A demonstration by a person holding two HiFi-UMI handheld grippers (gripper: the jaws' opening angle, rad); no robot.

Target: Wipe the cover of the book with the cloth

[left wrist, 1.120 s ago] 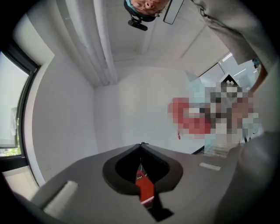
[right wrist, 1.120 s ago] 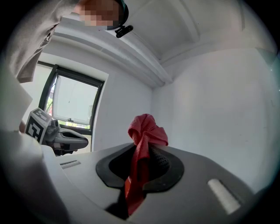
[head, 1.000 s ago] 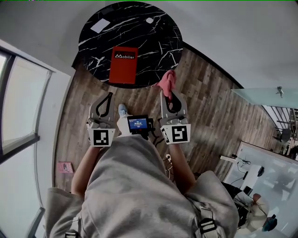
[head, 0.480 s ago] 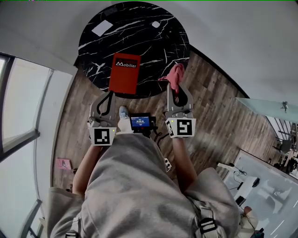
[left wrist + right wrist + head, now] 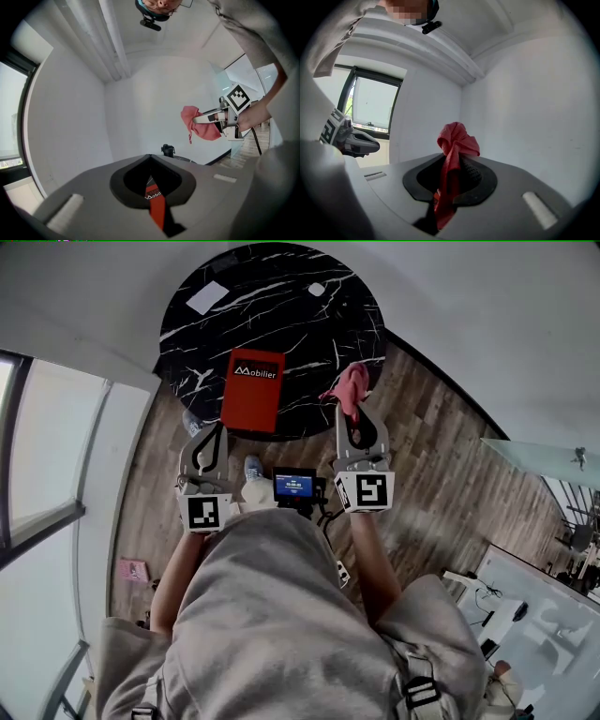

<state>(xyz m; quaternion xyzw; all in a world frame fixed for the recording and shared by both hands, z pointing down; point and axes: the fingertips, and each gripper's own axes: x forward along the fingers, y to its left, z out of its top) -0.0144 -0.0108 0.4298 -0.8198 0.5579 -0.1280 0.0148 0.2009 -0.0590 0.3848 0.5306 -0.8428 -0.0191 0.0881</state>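
A red book point(image 5: 252, 388) with white print lies on the near edge of a round black marble table point(image 5: 309, 334). My left gripper point(image 5: 221, 431) is shut and empty, its tip just short of the book's near left corner. In the left gripper view a strip of the red book point(image 5: 154, 202) shows beyond the closed jaws. My right gripper point(image 5: 355, 412) is shut on a bunched red cloth point(image 5: 349, 389), held over the table's near right edge, right of the book. The red cloth point(image 5: 452, 159) sticks up from the jaws in the right gripper view.
A white card point(image 5: 206, 297) and a small white object point(image 5: 316, 289) lie on the far part of the table. Wood flooring point(image 5: 431, 465) surrounds it, with a window point(image 5: 47, 456) at left and a glass desk point(image 5: 553, 456) at right. A small screen point(image 5: 294, 486) hangs at my waist.
Both grippers have moved forward toward the table: the cloth now hangs over its near right edge, and the left gripper's tip has come close to the book's near corner.
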